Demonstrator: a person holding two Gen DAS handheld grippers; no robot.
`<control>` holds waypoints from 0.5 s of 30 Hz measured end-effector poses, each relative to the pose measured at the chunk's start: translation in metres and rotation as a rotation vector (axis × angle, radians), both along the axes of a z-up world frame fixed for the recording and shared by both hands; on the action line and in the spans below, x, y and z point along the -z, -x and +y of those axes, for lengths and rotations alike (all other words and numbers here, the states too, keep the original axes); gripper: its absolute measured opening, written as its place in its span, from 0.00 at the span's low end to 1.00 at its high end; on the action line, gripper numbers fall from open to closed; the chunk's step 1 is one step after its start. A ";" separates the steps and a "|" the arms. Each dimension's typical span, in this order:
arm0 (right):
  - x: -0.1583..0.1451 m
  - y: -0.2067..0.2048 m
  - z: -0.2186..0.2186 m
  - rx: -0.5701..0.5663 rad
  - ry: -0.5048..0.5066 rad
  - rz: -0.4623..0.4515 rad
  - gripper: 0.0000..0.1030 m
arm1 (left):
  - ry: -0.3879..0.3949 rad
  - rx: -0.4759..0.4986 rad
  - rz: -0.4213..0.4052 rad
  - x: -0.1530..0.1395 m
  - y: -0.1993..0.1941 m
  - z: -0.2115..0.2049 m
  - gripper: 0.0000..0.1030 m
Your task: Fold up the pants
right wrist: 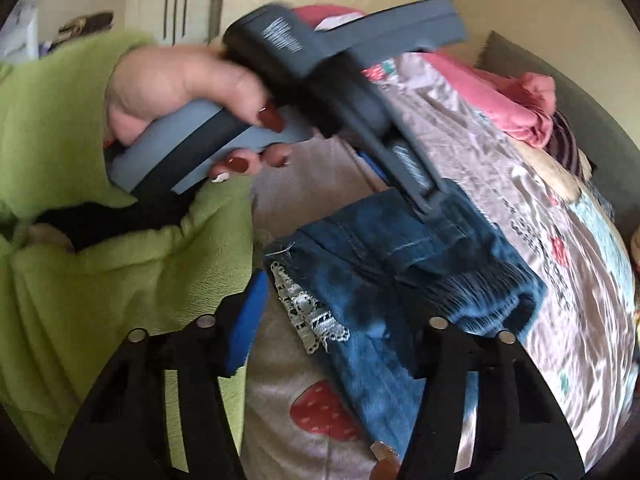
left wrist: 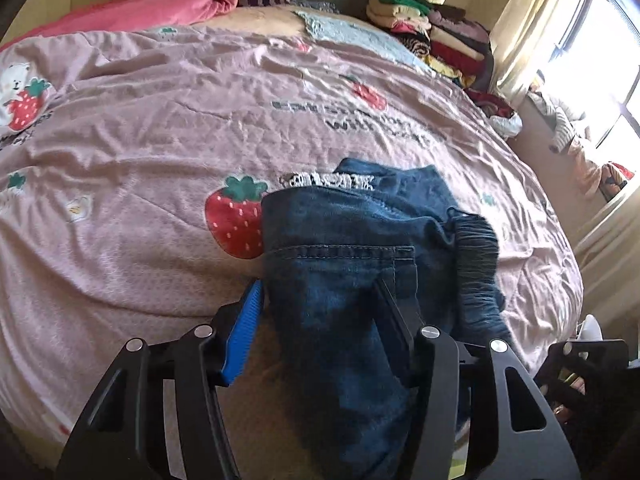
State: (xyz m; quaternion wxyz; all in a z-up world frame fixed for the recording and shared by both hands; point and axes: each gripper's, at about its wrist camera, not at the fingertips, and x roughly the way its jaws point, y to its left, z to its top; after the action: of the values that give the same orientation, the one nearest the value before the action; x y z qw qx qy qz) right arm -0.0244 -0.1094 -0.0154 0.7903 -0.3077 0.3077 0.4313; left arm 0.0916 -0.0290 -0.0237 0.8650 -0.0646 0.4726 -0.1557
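The pants are blue denim jeans (left wrist: 352, 248) with white lace trim and a gathered elastic waistband, folded into a compact bundle on the pink strawberry-print bedspread (left wrist: 160, 128). My left gripper (left wrist: 320, 292) is open, its fingers straddling the near part of the jeans. In the right wrist view the jeans (right wrist: 400, 280) lie under my right gripper (right wrist: 340, 308), which is also open over the lace edge (right wrist: 308, 316). The left gripper's body (right wrist: 340, 92), held by a hand with red nails, reaches onto the far end of the jeans.
A stack of folded clothes (left wrist: 432, 36) stands at the bed's far right corner. A pink blanket (left wrist: 160, 4) lies at the far left. A curtained window (left wrist: 580, 60) is on the right. The person's green sleeve (right wrist: 100, 260) fills the left of the right wrist view.
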 end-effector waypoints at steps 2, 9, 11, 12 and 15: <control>0.007 -0.006 0.007 -0.023 0.008 0.014 0.45 | -0.002 0.000 0.011 0.005 -0.004 -0.002 0.52; 0.007 -0.012 0.002 -0.076 0.021 0.130 0.05 | 0.022 -0.005 0.021 0.012 -0.009 0.000 0.55; 0.003 -0.005 -0.008 -0.089 0.015 0.138 0.04 | 0.022 -0.004 0.015 0.012 -0.008 -0.001 0.55; 0.008 -0.002 -0.010 -0.083 0.031 0.133 0.04 | 0.024 -0.003 0.009 0.012 -0.008 -0.002 0.56; 0.030 -0.002 -0.014 -0.034 0.036 0.162 0.04 | 0.031 -0.016 0.005 0.014 -0.007 -0.001 0.63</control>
State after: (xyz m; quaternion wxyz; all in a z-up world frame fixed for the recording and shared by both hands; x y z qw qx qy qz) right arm -0.0226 -0.1239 -0.0453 0.7497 -0.2912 0.3729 0.4627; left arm 0.0988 -0.0299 -0.0381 0.8640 -0.0822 0.4717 -0.1559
